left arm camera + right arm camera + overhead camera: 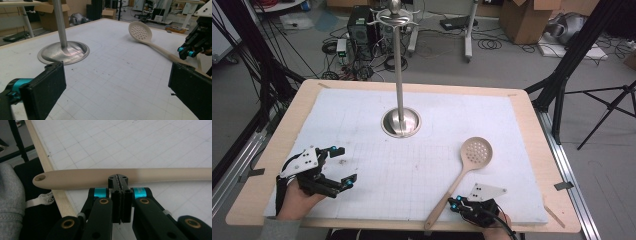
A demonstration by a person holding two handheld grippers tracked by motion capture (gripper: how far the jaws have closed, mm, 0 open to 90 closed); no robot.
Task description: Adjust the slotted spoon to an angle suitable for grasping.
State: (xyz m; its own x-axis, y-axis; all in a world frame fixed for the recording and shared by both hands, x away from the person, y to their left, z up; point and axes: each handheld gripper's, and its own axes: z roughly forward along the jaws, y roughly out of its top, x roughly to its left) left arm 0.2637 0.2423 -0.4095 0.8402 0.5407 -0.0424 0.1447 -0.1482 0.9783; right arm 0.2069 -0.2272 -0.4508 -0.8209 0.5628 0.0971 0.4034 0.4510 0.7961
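Note:
A beige slotted spoon lies on the white grid mat, its handle running toward the table's near edge. My right gripper sits beside the lower handle. In the right gripper view my right gripper is shut, jaws pressed together with nothing between them, their tips up against the near side of the spoon handle. My left gripper rests at the near left of the mat, open and empty. In the left gripper view my left gripper has its jaws wide apart, facing the spoon and the right gripper.
A metal hook stand rises from a round base at the mat's middle back. The wooden table rim frames the mat. A grey sleeve hangs just off the near edge. Cables, boxes and tripod legs stand on the floor beyond.

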